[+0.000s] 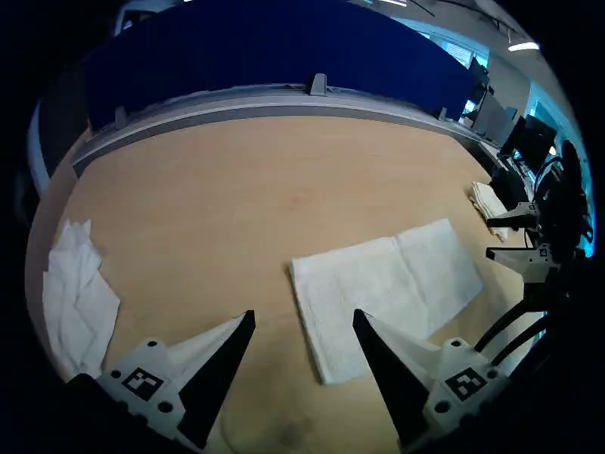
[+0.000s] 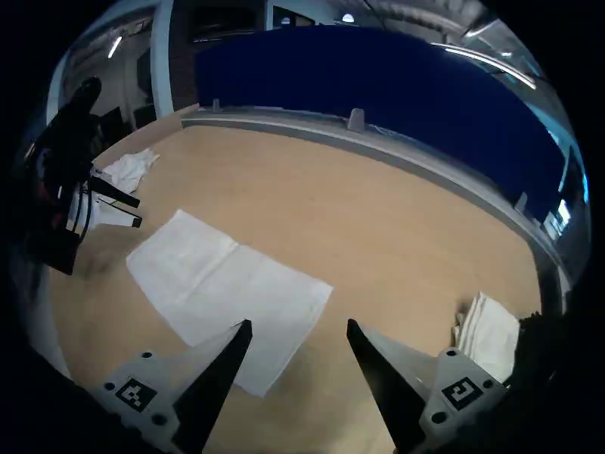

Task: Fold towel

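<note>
Open-jawed and empty, left hand-held gripper [image 1: 302, 313] and right hand-held gripper [image 2: 297, 322] hover at the near edge of the flat towel [image 1: 386, 295], its long axis running left-right between them

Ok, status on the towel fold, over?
Left gripper open, right gripper open, both empty. Towel flat on table, not gripped. Crumpled cloths and folded stack lie apart from it, off to the sides.
</note>
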Demonstrator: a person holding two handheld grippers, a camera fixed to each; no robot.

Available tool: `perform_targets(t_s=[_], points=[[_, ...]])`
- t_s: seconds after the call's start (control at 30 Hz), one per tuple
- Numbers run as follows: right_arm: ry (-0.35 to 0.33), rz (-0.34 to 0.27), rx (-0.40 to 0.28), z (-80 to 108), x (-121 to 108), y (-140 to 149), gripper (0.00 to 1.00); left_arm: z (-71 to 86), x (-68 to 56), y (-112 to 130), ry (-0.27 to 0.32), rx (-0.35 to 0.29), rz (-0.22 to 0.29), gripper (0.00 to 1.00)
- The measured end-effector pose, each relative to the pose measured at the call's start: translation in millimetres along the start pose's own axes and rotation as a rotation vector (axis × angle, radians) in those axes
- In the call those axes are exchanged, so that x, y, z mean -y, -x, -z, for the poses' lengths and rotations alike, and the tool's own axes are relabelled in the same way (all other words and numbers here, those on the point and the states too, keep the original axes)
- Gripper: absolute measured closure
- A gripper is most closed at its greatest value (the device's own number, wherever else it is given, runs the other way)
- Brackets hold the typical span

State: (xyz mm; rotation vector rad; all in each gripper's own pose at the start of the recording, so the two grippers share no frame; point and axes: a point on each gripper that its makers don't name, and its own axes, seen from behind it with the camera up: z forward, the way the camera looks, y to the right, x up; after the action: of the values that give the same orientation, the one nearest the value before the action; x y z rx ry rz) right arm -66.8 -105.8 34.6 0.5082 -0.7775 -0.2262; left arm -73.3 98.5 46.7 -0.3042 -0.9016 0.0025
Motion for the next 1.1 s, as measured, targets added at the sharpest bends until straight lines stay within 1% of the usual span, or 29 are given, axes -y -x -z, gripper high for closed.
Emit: perform_targets(t_s=[0.27,0.4,0.57,0.77,0.87,0.97,1.1], points=[[0.004,-0.016,0.006,18.9,11.6,20.1,0.03,25.1,3.0,28.0,-0.023,0.001,-0.014,0.03],[0.008,-0.023,0.009,23.9,13.2,26.4,0.03,31.5,5.2,38.4,-0.03,0.007,-0.017,0.03],[0.009,-0.02,0.011,26.3,14.1,28.4,0.02,35.1,5.6,42.5,-0.031,0.004,-0.002,0.03],[-0.009,0.009,0.024,27.4,20.2,32.3,0.03,42.1,7.2,45.0,-0.043,-0.004,0.004,0.04],[-0.024,0.035,0.037,27.2,24.5,37.0,0.02,50.6,10.9,51.1,-0.06,-0.007,0.003,0.04],[-0.04,0.061,0.053,25.8,28.1,42.9,0.02,62.2,14.7,61.9,-0.08,-0.005,0.016,0.03],[-0.069,0.088,0.073,21.7,33.7,48.0,0.02,82.2,18.9,85.6,-0.106,0.008,0.048,0.03]])
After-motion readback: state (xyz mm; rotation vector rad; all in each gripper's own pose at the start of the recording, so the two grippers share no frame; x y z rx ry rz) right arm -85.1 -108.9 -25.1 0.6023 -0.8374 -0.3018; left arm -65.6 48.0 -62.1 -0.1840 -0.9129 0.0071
